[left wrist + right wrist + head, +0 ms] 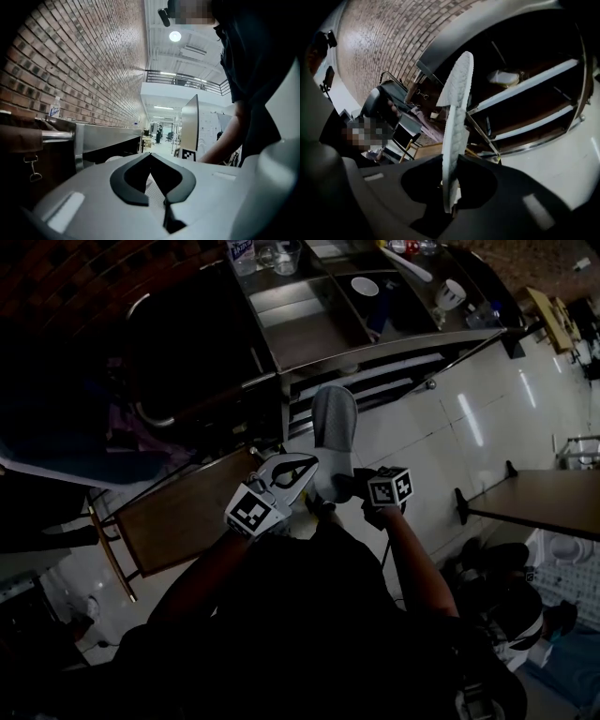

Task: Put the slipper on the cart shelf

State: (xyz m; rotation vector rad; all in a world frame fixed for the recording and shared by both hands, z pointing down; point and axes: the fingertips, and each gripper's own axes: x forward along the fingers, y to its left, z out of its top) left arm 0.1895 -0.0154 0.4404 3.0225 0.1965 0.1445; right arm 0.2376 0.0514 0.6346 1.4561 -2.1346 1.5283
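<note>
Steel cart [403, 338] with open shelves [534, 82] stood ahead on the pale tiled floor [487, 418]. The grey slipper [334, 427] was not yet on it. It was held on edge just short of the shelves, rising straight out of the right gripper [450, 187], whose jaws were clamped on its near end. Just beside it, the left gripper [151, 157] had its jaw tips pressed together.

A red brick wall [89, 65] runs along my left, and a round ceiling lamp [175, 36] shines above a railed balcony [187, 80]. Below me the floor [487, 418] is glossy pale tile. A wooden table [548, 498] stands to my right and a small wooden table [183, 512] to my left.
</note>
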